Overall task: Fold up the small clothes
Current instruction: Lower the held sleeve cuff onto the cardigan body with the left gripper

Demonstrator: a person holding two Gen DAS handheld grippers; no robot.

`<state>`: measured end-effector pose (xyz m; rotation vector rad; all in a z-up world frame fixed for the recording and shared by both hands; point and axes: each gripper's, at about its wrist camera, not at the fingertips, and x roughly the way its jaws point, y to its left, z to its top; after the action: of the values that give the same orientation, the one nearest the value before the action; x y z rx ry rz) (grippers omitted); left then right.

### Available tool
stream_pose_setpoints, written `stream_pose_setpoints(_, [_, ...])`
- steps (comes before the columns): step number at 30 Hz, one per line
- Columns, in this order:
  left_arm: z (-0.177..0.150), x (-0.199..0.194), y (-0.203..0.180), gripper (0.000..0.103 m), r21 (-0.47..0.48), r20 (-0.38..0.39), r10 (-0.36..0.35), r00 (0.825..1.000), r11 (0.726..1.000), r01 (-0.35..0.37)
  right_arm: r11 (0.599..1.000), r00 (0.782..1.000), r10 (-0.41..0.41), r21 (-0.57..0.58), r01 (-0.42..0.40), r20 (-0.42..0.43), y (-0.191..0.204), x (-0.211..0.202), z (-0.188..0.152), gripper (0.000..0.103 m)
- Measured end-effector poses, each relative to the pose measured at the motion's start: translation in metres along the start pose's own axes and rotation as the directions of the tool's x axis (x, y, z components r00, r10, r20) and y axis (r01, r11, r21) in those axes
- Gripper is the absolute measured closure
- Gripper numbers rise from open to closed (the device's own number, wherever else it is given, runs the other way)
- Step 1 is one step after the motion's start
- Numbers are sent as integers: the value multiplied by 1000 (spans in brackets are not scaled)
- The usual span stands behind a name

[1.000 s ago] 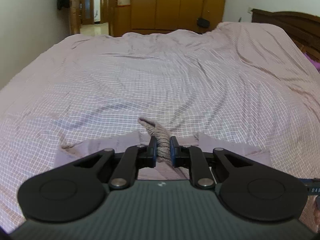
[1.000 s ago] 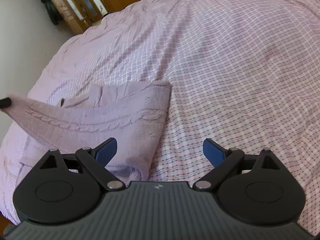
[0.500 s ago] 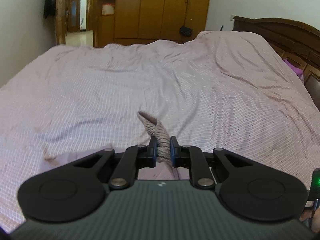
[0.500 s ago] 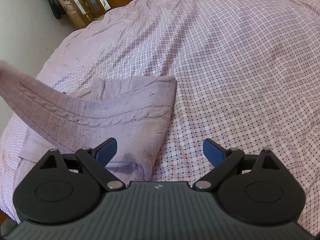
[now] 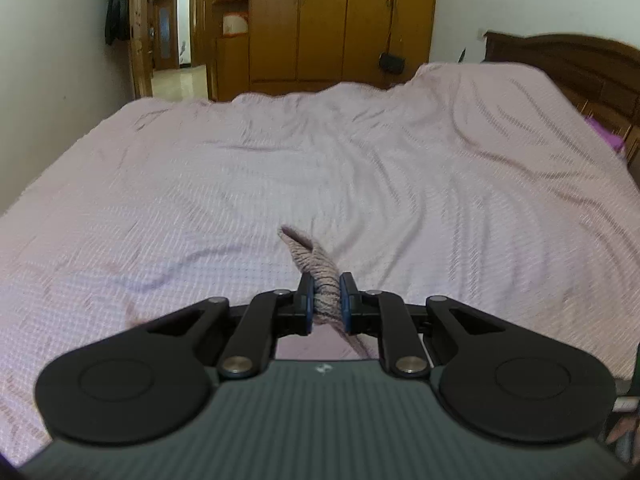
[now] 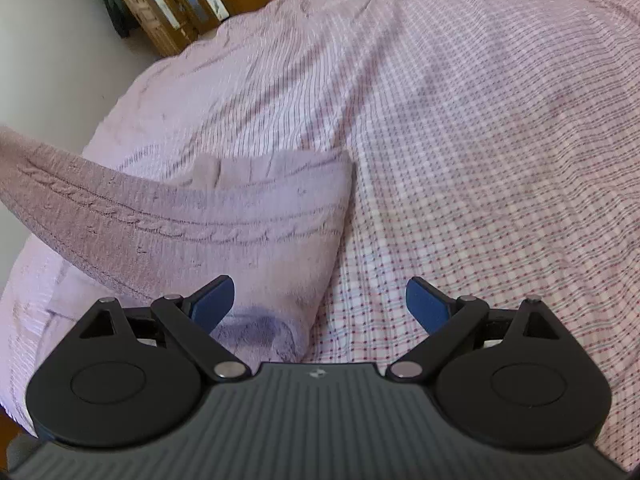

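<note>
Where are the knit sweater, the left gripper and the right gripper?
knit sweater (image 6: 256, 220): right wrist view, cable-knit body.
left gripper (image 5: 325, 300): left wrist view, between fingertips, shut on sweater.
right gripper (image 6: 320, 304): right wrist view, between open fingertips.

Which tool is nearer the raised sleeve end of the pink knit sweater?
Left. The left tool is clamped on the sleeve end. The right tool hangs open above the sweater's folded body, gripping nothing.

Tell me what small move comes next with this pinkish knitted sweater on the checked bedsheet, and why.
Probably carry the lifted sleeve across the body and lay it down. The left gripper is shut on the sleeve of the pinkish cable-knit sweater, which is raised off the checked pink bedsheet, while the right gripper hangs open over the garment's edge.
</note>
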<state>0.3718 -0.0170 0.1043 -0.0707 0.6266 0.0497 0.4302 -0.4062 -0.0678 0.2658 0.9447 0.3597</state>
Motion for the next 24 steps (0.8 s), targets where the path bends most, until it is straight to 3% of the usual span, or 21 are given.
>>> stream_pose_setpoints(8, [-59,20,45,87,-108,-85,3,996,994,-12,999,999,-31,-31,30,-43,9,19,-9,7])
stream_pose_setpoints(13, [-51,-1,61,87,-171,-46,-29,999,985,20,999,998,-35,-40,33,-48,12,21,-11,7])
stream_pose_setpoints(18, [-41,-5,53,87,-85,-26,26,999,996,-28,998,998,-30,-52,27,-52,13,21,-13,7])
stream_pose_setpoints(22, [-71,25,63,85,-19,-106,83,991,996,-85,997,998,-36,-64,32,-58,14,22,-14,7])
stream_pose_setpoints(24, [-95,47,75,83,-6,-171,117,978,993,-120,996,997,-41,-77,36,-60,15,23,-15,6])
